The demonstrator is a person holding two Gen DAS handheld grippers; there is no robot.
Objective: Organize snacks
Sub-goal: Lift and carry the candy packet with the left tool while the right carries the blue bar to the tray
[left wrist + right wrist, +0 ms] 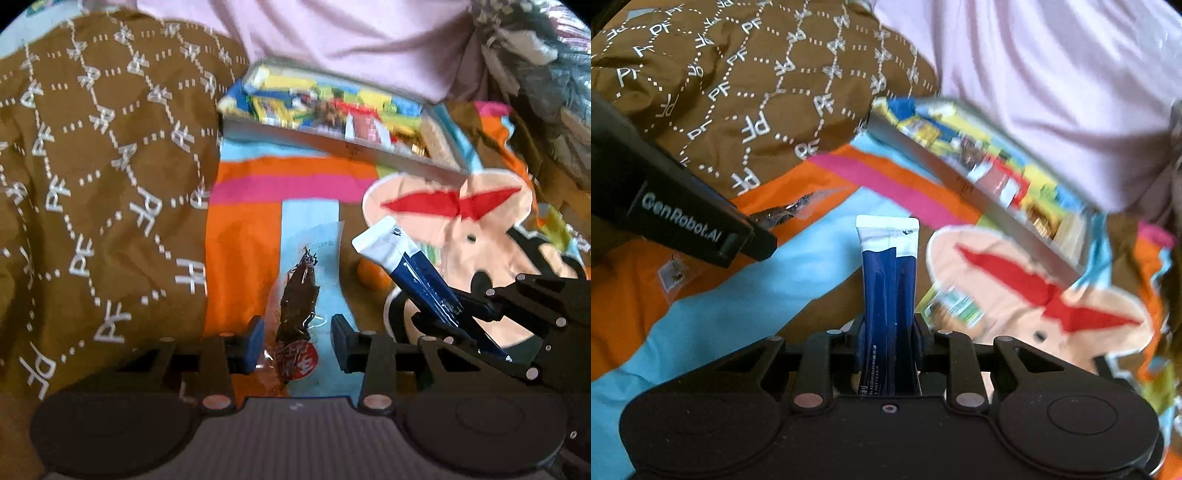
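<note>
Both claws are matte black linkages with round silver pivot rivets and disc-shaped housings. The left claw point(297, 341) has blue finger pads point(253, 343). White "GenRobot.AI" lettering point(681, 221) marks its side.

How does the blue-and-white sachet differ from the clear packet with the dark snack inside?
The blue-and-white sachet is opaque and clamped in the right gripper, lifted off the bedding. The clear packet shows its dark contents and lies flat between the open left gripper fingers, ungripped. Both are slim sealed packs.
</note>
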